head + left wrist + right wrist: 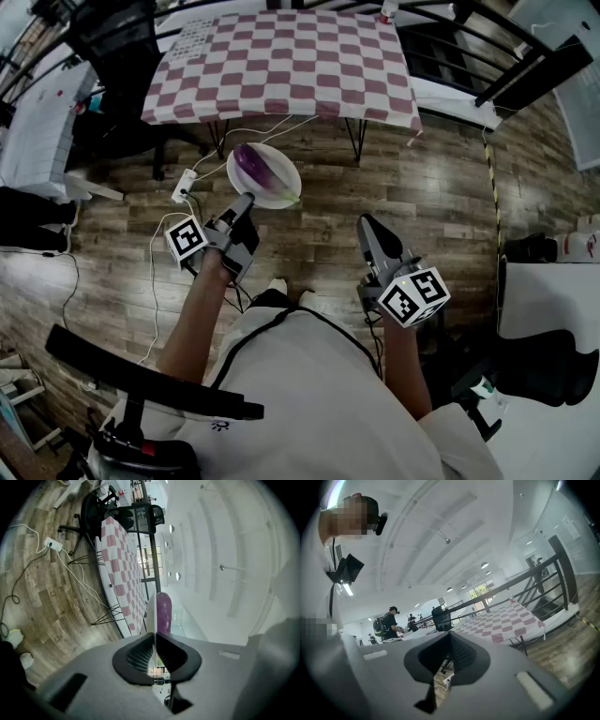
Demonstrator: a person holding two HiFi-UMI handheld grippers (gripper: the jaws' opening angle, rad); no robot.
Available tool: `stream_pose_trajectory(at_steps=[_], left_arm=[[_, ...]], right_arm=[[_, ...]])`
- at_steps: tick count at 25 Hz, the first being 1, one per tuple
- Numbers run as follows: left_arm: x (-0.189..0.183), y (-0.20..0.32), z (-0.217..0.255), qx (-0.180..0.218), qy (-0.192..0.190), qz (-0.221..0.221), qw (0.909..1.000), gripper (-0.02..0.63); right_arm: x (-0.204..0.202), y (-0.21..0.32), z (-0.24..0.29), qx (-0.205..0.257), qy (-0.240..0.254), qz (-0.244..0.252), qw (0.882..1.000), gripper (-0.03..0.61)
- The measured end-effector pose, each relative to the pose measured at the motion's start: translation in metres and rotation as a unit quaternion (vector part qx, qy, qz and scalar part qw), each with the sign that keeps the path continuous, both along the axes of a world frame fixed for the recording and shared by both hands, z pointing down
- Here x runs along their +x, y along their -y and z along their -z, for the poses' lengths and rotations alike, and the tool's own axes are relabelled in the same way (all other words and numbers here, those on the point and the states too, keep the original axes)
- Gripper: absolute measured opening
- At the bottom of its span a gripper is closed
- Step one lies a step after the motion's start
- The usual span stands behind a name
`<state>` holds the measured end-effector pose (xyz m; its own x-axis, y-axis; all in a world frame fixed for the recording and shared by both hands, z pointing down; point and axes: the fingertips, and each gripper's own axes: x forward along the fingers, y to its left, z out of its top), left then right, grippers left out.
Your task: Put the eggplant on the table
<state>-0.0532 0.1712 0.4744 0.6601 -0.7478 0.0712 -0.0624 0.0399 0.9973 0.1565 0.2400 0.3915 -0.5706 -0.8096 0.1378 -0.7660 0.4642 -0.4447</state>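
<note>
Clamping gripper, left [247,200]: dark jaws shut tight on the thin rim of a white plate [292,176]; in the left gripper view [154,637] the plate's edge [151,615] shows as a pale sliver pinched between ribbed pads.
Eggplant [254,168]: round and plump, glossy purple skin with a paler streak, green cap at one end; lying on the plate, held up over the floor, short of the table's near edge; seen in the left gripper view [163,613] as a smooth purple bulge just beyond the jaws.
Plate: round, shallow, smooth white.
Right gripper [366,224]: black tapered jaws closed together, nothing between them in the right gripper view [449,637]; held low, well apart from the plate.
Marker cubes: one on each gripper, white faces with black square patterns [186,241].
Table [281,66]: draped in a red-and-white checked cloth, thin black metal legs.
Floor [441,187]: brown wood-grain planks, with a white power strip [183,186] and trailing white cable.
</note>
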Motion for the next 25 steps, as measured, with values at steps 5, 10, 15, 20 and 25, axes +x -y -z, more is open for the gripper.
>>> stream_pose_trajectory(at_steps=[5,10,15,20,25], left_arm=[[-0.014,-0.056,0.018,0.014,0.006,-0.003,0.9999,0.031],[-0.029,-0.082,0.029,0.027,0.014,-0.009,0.9995,0.031],[-0.039,-0.094,0.037,0.037,0.016,-0.017,0.9990,0.031],[-0.045,-0.102,0.039,0.039,0.012,-0.026,0.9988,0.031],[-0.048,-0.103,0.039,0.041,0.011,-0.036,0.9984,0.031]], right_arm=[[-0.015,-0.039,0.018,0.016,0.003,0.003,1.000,0.008],[-0.030,-0.063,0.021,0.021,0.002,0.006,1.000,0.006],[-0.046,-0.080,0.021,0.020,0.010,0.011,1.000,0.006],[-0.063,-0.090,0.023,0.021,0.015,0.025,0.999,0.008],[-0.071,-0.093,0.024,0.019,0.018,0.020,0.999,0.008]])
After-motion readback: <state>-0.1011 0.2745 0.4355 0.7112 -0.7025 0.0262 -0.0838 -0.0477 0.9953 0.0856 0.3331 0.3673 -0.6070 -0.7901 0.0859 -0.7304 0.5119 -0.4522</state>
